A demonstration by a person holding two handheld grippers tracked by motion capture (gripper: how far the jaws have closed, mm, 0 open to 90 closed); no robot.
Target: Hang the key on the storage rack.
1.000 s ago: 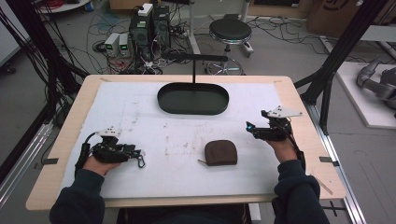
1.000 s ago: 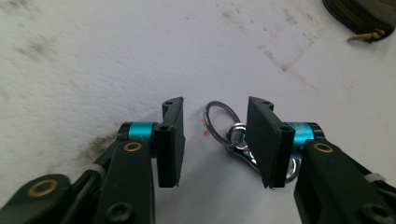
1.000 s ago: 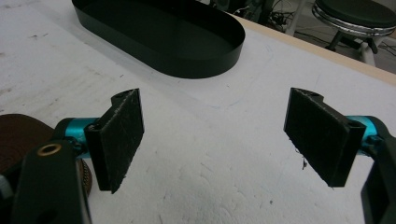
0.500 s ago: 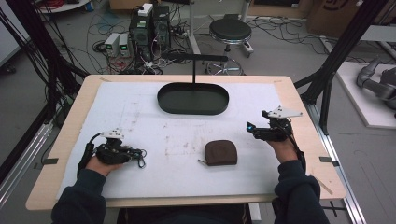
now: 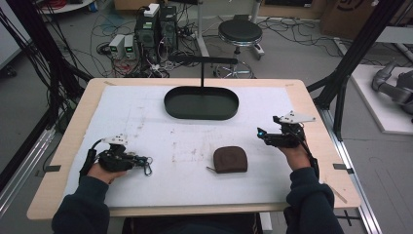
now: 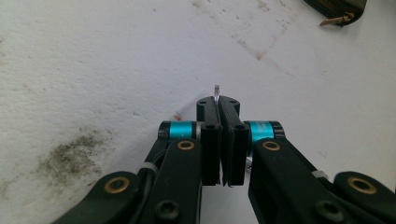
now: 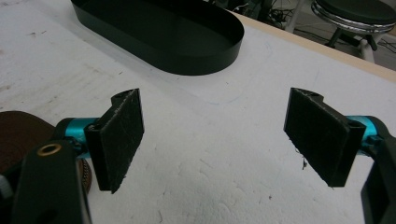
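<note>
Left gripper (image 6: 219,105) jaws just closed, pads pressed together, nothing between them; brown pouch (image 5: 230,159) lies well ahead of its fingertips. Right gripper (image 7: 212,135) jaws wide apart, empty; pouch just beside its left finger (image 7: 119,137), black tray (image 7: 163,35) ahead. No readable writing.

One brown pouch (image 5: 230,159), one black oval tray (image 5: 201,103), two claws: left (image 5: 146,160), right (image 5: 263,135).
</note>
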